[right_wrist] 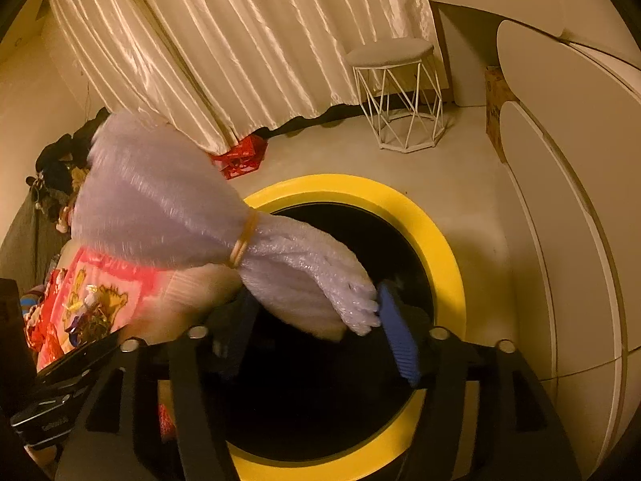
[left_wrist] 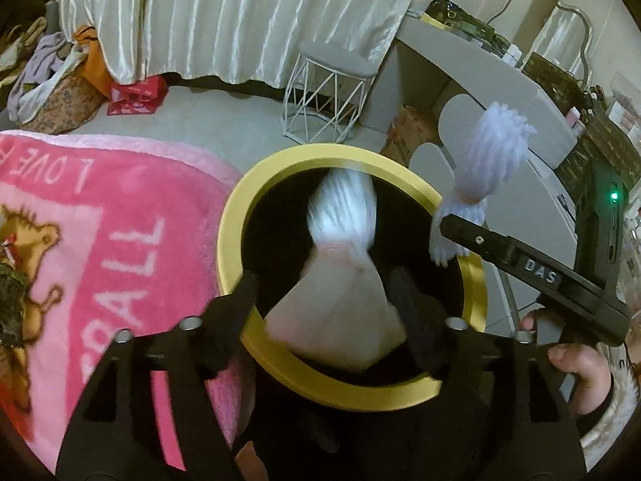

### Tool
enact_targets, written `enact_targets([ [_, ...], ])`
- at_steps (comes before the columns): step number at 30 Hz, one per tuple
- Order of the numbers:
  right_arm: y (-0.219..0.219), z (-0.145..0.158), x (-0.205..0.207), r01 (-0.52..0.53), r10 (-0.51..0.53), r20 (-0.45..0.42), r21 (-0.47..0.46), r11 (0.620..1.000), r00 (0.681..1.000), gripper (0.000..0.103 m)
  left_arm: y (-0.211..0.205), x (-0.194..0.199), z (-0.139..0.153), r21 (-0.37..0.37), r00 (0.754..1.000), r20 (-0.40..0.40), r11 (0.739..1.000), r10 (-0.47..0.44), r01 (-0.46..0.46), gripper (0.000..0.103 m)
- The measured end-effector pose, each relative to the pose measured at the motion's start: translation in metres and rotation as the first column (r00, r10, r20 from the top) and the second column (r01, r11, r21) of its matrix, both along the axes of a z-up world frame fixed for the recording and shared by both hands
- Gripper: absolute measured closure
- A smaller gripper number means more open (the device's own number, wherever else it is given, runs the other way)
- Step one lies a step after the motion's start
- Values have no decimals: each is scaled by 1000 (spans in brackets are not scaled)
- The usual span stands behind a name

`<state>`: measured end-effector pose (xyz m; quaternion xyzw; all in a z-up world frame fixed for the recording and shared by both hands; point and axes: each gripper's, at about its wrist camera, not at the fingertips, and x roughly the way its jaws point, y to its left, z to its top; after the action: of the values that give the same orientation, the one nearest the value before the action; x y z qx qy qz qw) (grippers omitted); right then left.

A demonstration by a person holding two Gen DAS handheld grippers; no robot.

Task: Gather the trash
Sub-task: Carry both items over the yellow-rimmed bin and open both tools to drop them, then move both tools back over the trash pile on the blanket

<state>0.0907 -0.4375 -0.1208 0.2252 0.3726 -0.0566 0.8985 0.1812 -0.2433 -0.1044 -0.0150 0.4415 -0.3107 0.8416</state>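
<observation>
Working from the left, your left claw (left_wrist: 324,292) hangs spread open over the yellow-rimmed trash bin (left_wrist: 232,236), nothing between its fingers. A blurred white bundle with a pale bag end (left_wrist: 340,264) sits in the bin's mouth directly ahead of it, seemingly dropping in. Keep that claw clear of the rim so nothing bounces off onto the pink blanket (left_wrist: 100,216) beside the bin. To the right, your right claw (right_wrist: 316,328) pinches the tail of a foam-wrap bundle (right_wrist: 168,208) tied with a rubber band (right_wrist: 244,236); most of the bundle sticks out left, past the rim. Swing it over the dark opening, lower it, then part the fingers, so its long end does not tip outside.
</observation>
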Motion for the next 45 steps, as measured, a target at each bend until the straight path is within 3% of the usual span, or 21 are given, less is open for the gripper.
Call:
enact_targets([
  [2,-1,1,1,3,-3,2,2,1000,1000,34,3,-1,2,-9,1000,10,1000,9,-9,24],
  [8,4,6,4,-8,9,8,-18,1000,1000,28,20,-6,12,-54,998,19,997,62,-61,11],
  [22,33,30,-1,-67,73,99,-65,996,992,20,72,-27,38,-78,976,87,978,202,-195,11],
  [33,79,54,-4,-151,171,175,-125,981,970,17,118,-40,57,-113,934,143,943,326,-312,11],
  [45,133,68,-8,-247,284,221,-179,952,933,15,173,-49,65,-161,885,150,894,441,-418,11],
])
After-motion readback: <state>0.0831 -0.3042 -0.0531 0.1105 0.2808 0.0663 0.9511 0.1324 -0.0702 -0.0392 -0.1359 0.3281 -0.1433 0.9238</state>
